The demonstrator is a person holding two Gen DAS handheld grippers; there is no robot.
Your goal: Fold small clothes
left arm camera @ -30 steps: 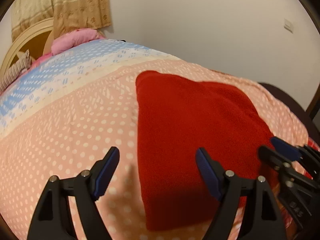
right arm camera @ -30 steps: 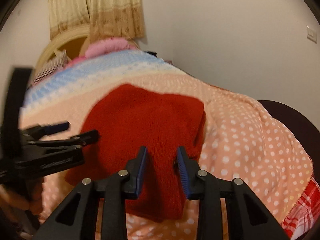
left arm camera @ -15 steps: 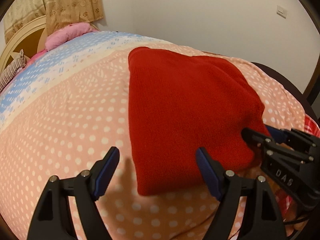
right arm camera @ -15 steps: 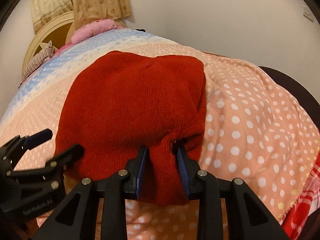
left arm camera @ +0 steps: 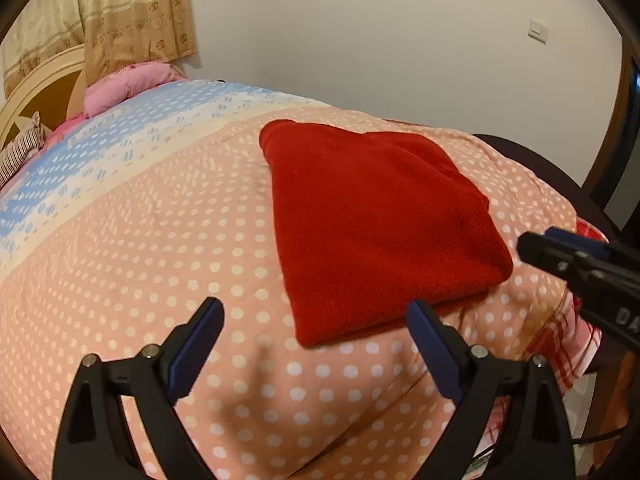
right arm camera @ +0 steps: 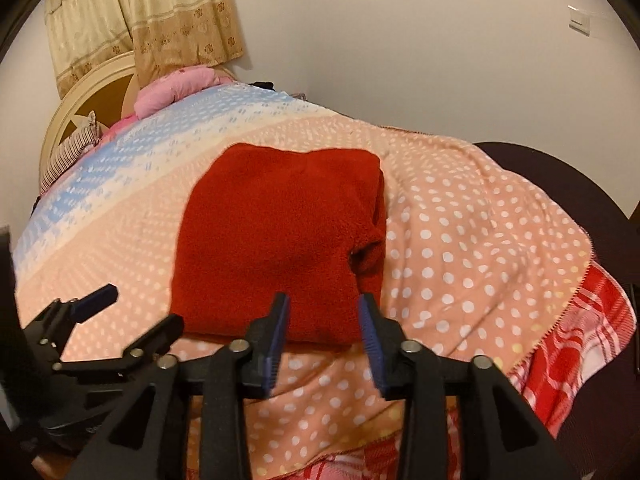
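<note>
Folding is judged nearly done: one red garment (right arm camera: 280, 248) is lying folded on the dotted blanket (left arm camera: 120, 280) of the bed. Nothing is being held; left gripper (left arm camera: 316, 344) jaws are spread wide, right gripper (right arm camera: 323, 336) jaws are parted, just short of the garment. Next, squaring or setting aside is being called for. Two grippers, one pink pillow (left arm camera: 128, 88).

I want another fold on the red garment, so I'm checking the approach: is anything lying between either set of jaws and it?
Nothing visible does. The red garment lies folded on the dotted blanket. Only bare blanket separates it from the right gripper and the left gripper; both stand open just short of its near edge.
</note>
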